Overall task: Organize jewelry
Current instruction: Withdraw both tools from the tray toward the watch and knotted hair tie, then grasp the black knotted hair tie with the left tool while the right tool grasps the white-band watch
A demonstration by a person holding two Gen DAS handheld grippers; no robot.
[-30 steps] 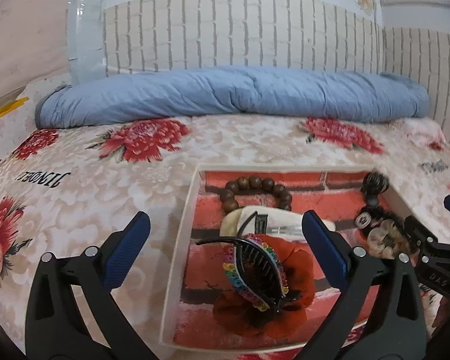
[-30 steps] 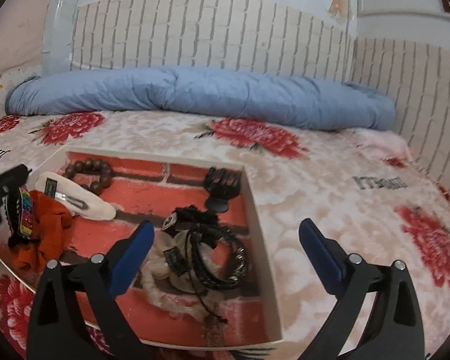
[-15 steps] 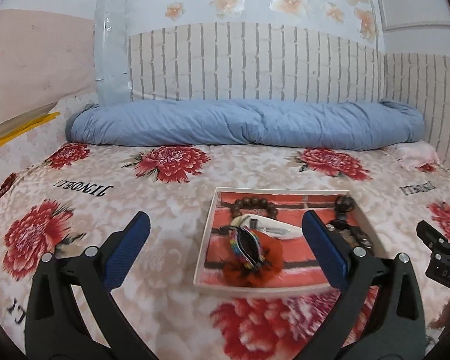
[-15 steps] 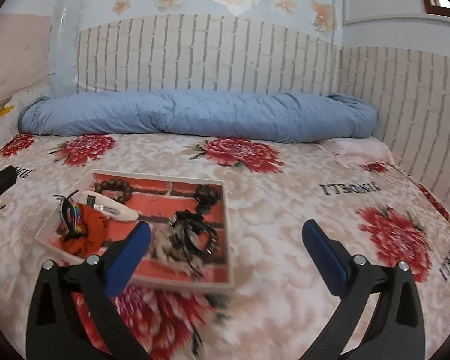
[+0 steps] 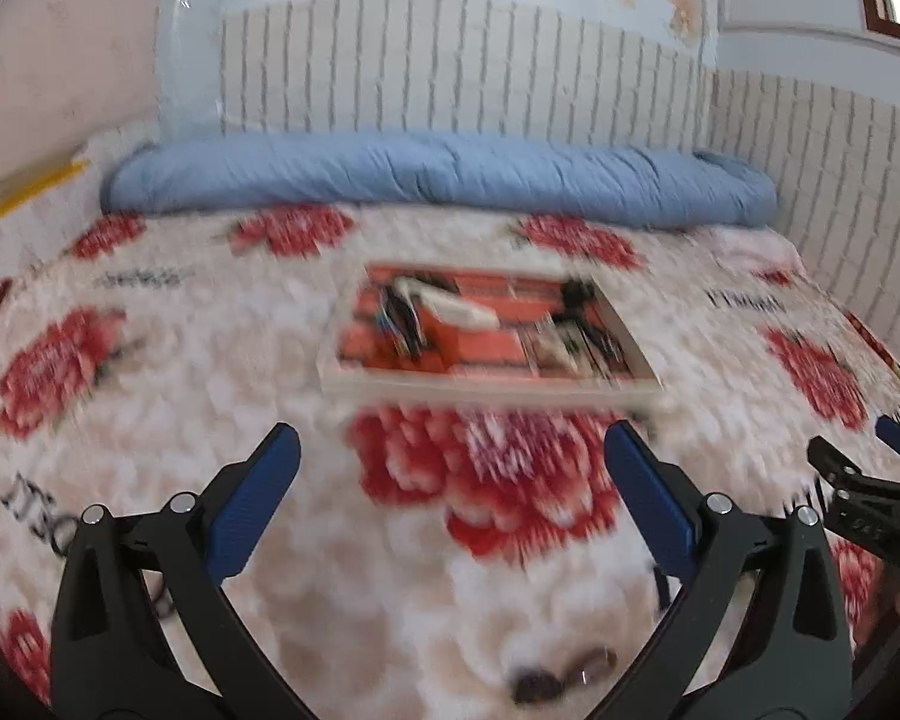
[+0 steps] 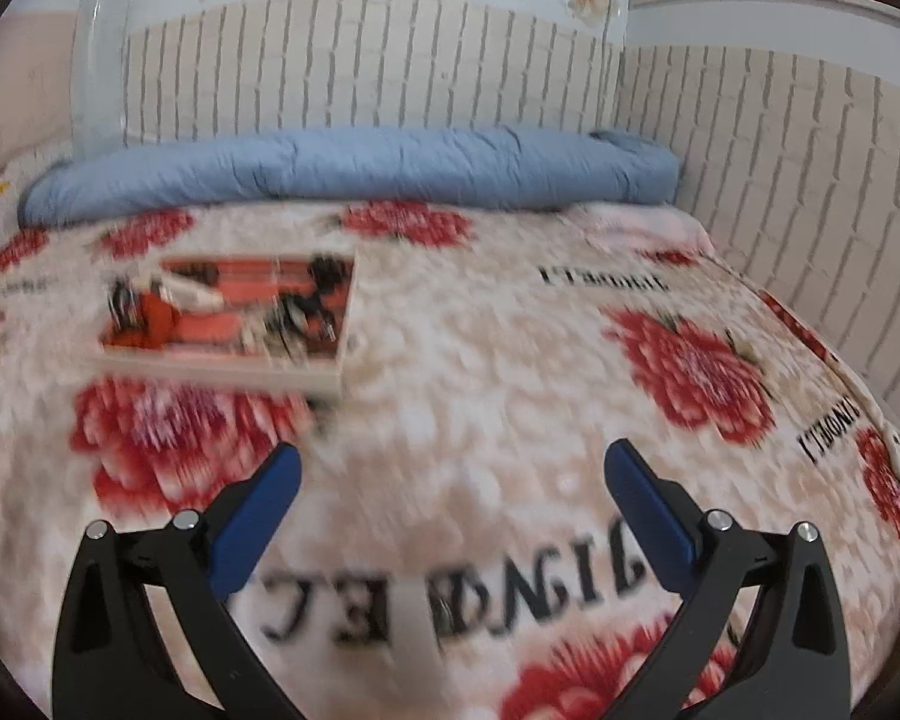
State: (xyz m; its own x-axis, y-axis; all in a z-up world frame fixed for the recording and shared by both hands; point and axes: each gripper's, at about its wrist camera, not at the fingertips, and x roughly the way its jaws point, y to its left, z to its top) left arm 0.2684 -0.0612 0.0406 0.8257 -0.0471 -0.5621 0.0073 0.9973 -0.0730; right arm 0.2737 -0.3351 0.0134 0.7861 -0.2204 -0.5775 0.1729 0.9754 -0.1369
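Cream plush bedspread point(image 5: 210, 396) printed with red flowers covers a bed that fills the lower part of both wrist views. Beyond the tray point(image 5: 486, 387), at the far edge of the bed, lies a rolled blue quilt point(image 5: 438, 180); behind it stands a wall point(image 6: 360, 66) papered in pale brick pattern with flower decals above. The shallow rectangular tray point(image 6: 210, 369), lined in red brick print, rests flat on the bedspread with its long axis running left to right. Its jewelry and hair accessories are motion-blurred and cannot be told apart. Black lettering point(image 6: 450, 606) on the bedspread nearer than the tray appears upside down; blur prevents a sure reading. Left claw point(image 5: 450, 462) and right claw point(image 6: 450, 480) hover well short of the tray, both spread wide and empty.
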